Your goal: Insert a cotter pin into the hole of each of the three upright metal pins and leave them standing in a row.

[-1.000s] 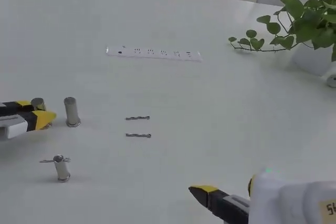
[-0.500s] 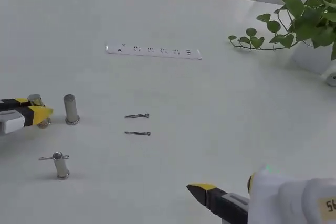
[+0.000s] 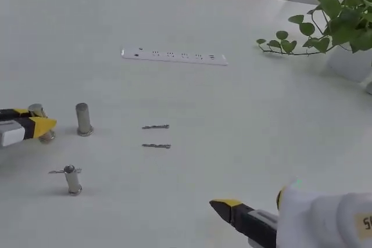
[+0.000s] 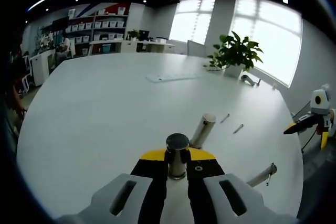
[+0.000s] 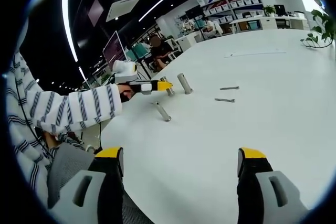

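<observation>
Satin metal on a matt white tabletop (image 3: 244,120)
Left of centre, the upright metal pin (image 3: 84,119) shows a smooth, dull sheen; the far cotter pin (image 3: 155,126) and near cotter pin (image 3: 156,146) glint like bare wire. The far power strip (image 3: 174,56) is white, possibly plastic.

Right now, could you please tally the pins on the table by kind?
Metal pins: 3
Loose cotter pins: 2
Inserted cotter pin: 1
Total: 6
</observation>
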The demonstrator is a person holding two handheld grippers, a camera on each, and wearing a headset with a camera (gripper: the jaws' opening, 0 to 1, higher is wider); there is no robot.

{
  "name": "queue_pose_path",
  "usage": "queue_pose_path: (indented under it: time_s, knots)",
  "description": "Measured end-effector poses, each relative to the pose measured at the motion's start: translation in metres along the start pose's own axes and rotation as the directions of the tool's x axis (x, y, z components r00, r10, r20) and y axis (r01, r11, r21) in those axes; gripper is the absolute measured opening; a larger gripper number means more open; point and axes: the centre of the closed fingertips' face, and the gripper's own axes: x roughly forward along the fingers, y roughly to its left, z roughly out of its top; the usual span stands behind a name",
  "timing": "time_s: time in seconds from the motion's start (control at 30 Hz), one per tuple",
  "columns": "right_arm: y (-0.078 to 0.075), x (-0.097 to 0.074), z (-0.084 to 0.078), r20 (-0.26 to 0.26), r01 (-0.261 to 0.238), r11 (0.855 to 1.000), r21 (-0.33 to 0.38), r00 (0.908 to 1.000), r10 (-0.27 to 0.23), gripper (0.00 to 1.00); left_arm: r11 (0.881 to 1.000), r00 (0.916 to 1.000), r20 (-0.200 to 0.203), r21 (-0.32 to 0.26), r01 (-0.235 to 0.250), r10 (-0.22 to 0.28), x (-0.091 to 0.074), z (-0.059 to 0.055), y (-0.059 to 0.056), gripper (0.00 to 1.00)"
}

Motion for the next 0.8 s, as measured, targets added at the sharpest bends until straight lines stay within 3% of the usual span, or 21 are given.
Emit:
queue_pose_path:
  time_s: [0.33, 0.47, 0.8]
  knots:
    - [0.004, -0.002, 0.004, 0.016, -0.009, 1.0, -0.019, 0.9998, 0.009, 0.88, 0.999, 0.9995, 0.03, 0.04, -0.006, 0.005, -0.03, 0.015, -0.014, 0.09]
    - [0.007, -0.003, 0.005, 0.021, -0.011, 0.999, -0.036, 0.9997, 0.011, 0.89, 0.996, 0.9997, 0.019, 0.089, -0.017, 0.015, -0.043, 0.013, -0.025, 0.09]
    - [0.006, -0.01, 0.012, 0.042, 0.011, 0.996, -0.093, 0.9991, -0.007, 0.89, 0.994, 0.9998, 0.021, 0.109, -0.005, 0.002, -0.072, 0.003, -0.064, 0.09]
